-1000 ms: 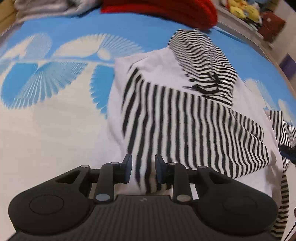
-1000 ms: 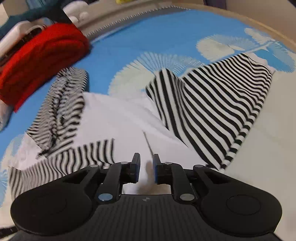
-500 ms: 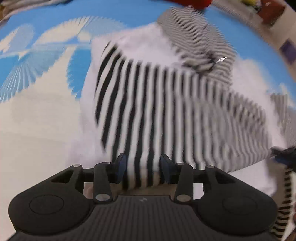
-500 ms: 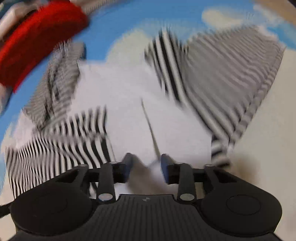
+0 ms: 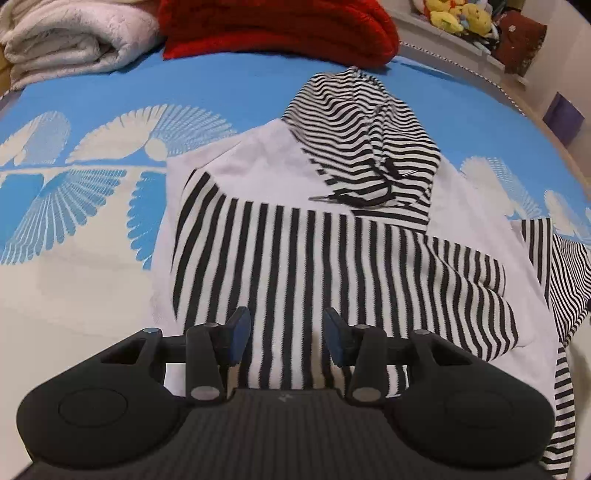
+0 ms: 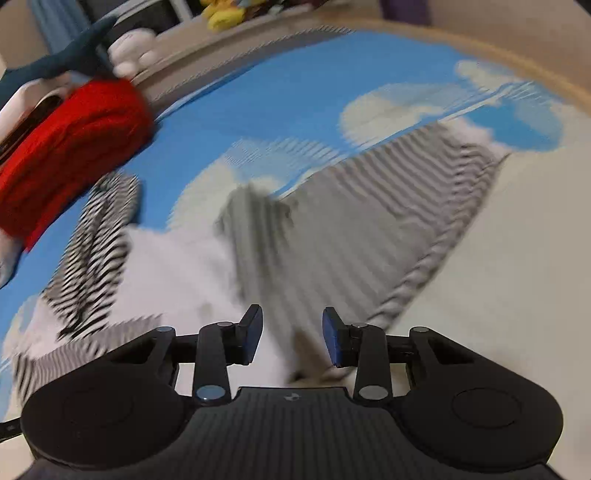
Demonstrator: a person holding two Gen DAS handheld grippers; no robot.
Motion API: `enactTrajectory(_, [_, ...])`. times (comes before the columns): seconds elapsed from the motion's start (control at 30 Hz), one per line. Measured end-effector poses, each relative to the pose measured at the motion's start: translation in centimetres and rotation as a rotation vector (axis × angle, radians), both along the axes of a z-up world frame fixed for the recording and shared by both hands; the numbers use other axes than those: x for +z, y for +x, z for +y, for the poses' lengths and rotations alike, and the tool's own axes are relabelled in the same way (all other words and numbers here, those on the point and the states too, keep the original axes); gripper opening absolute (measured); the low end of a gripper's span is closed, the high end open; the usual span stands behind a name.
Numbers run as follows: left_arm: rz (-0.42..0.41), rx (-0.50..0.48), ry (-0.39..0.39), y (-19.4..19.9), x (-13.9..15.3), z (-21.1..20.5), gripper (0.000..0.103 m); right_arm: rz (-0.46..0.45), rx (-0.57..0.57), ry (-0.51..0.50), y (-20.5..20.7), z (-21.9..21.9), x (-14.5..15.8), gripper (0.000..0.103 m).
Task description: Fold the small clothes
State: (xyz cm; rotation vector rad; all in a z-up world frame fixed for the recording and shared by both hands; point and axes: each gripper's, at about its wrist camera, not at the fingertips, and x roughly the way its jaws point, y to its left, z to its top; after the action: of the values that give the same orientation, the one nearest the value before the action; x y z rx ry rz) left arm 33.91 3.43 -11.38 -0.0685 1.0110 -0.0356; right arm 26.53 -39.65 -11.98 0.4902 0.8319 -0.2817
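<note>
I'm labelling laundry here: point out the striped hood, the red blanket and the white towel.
striped hood (image 5: 369, 144), left wrist view, hood's middle.
red blanket (image 5: 280, 29), left wrist view, front fold.
white towel (image 5: 70, 40), left wrist view, rolled edge.

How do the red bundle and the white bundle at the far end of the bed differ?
The red bundle is bright red with a ribbed, knitted look; the white bundle is cream and fluffy. The red bundle lies just beyond the striped hoodie, while the white bundle sits off toward the far left corner. The red one looks wider than the white one. Both are folded or rolled and rest on the blue patterned bedcover.
</note>
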Motion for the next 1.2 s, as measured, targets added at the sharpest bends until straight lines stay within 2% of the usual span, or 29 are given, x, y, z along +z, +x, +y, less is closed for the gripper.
enactTrajectory(0.07, [-0.002,-0.013,0.003,0.2,0.0,-0.6,0.048,-0.016,-0.033,-0.012,-0.8,-2.5,0.0,0.0])
enactTrajectory(0.23, [0.0,-0.02,0.008,0.2,0.0,-0.5,0.048,-0.046,-0.166,-0.044,-2.1,-9.1,-0.5,0.0])
enactTrajectory(0.33, [0.0,-0.002,0.002,0.2,0.2,0.1,0.048,-0.035,-0.224,-0.082,-1.2,-12.2,-2.1,0.006])
enactTrajectory(0.4, [0.01,-0.003,0.003,0.2,0.0,0.1,0.048,-0.013,-0.252,-0.06,-0.2,-14.0,-3.6,0.021])
enactTrajectory(0.47, [0.019,-0.019,0.013,0.2,-0.2,-0.3,0.048,-0.015,-0.268,-0.037,0.6,-15.2,-5.0,0.041])
enactTrajectory(0.5, [0.024,-0.028,0.019,0.2,-0.4,-0.5,0.048,-0.023,-0.271,-0.026,0.9,-15.7,-5.6,0.046])
enactTrajectory(0.73, [0.041,-0.039,0.034,0.5,-1.2,-0.5,0.048,-0.136,-0.396,0.11,2.2,-17.5,-8.1,0.047])
enactTrajectory(0.77, [0.042,-0.033,0.034,0.6,-1.2,-0.4,0.048,-0.145,-0.404,0.12,2.4,-17.6,-8.2,0.043])
enactTrajectory(0.8, [0.041,-0.03,0.033,0.7,-1.2,-0.3,0.048,-0.155,-0.404,0.137,2.5,-17.7,-8.4,0.024])
enactTrajectory(0.83, [0.04,-0.027,0.032,0.7,-1.1,-0.2,0.048,-0.163,-0.405,0.161,2.5,-17.8,-8.5,0.01])
enactTrajectory(0.87, [0.039,-0.024,0.028,0.7,-1.0,-0.1,0.048,-0.177,-0.415,0.168,2.3,-17.8,-8.3,0.003])
enactTrajectory(0.9, [0.039,-0.023,0.024,0.7,-0.9,0.0,0.048,-0.193,-0.429,0.153,2.0,-17.7,-7.9,0.003])
enactTrajectory(1.0, [0.032,-0.01,0.009,0.7,-0.4,0.7,0.048,-0.202,-0.444,0.02,2.1,-16.1,-4.7,0.003])
enactTrajectory(1.07, [0.022,0.015,-0.001,0.7,0.2,1.6,0.048,-0.211,-0.4,-0.139,2.9,-13.1,-1.1,0.003])
enactTrajectory(1.13, [0.013,0.049,-0.018,0.6,0.8,2.7,0.048,-0.221,-0.281,-0.359,4.1,-7.7,2.4,0.003])
enactTrajectory(1.2, [0.003,0.086,-0.037,0.6,1.4,4.2,0.048,-0.296,-0.091,-0.528,4.4,-0.5,4.6,0.003])
